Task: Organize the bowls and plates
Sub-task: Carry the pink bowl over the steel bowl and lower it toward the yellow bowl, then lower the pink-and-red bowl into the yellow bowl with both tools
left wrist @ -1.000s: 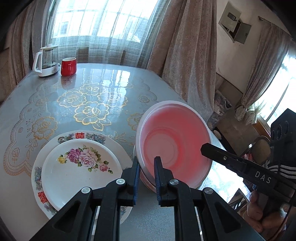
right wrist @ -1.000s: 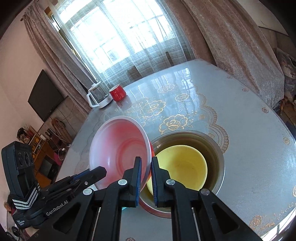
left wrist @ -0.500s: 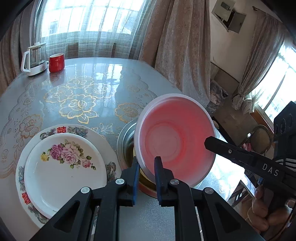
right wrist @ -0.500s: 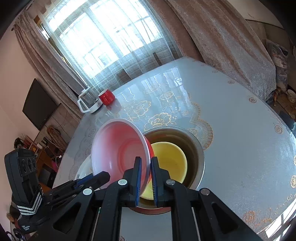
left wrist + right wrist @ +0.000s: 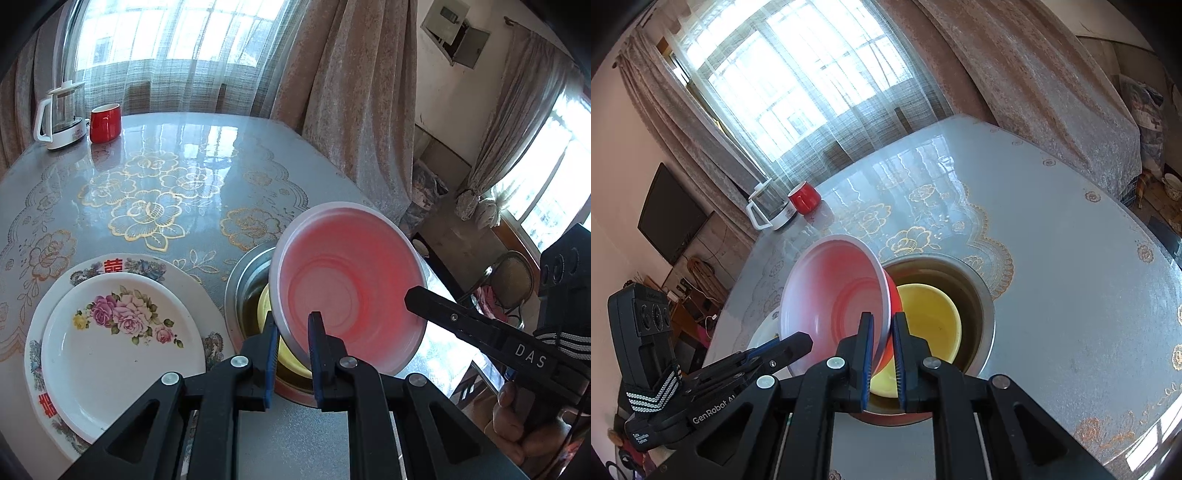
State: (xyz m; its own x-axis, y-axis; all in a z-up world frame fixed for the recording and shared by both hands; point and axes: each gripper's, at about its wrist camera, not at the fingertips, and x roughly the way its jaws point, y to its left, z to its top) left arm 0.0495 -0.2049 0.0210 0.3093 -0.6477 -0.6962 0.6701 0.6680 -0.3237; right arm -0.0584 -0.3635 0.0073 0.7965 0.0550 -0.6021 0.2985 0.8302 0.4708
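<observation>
1. Since a second ago the red bowl (image 5: 347, 291) has been travelling rightward off the stacked plates (image 5: 110, 339) and is now hanging, tilted, over the yellow bowl (image 5: 929, 325) that is sitting inside the metal basin (image 5: 979, 295).
2. Both grippers are sharing the bowl: the left gripper (image 5: 293, 334) is pinching the near-left rim, and the right gripper (image 5: 882, 338) is pinching the opposite edge, each pair of jaws clamped on the thin wall.
3. The bowl is leaning with its open mouth turned toward the left gripper's side, and its lower edge is lying just above the yellow bowl, close to or touching it; which, I cannot tell.
4. The nesting move probably turns on this: the yellow bowl is lying directly below and slightly beyond the jaws, so the red bowl likely needs levelling before lowering.
5. Farther out on the counter (image 5: 207, 155), a red mug (image 5: 105, 122) and a glass kettle (image 5: 61, 110) are standing well apart from the work.
</observation>
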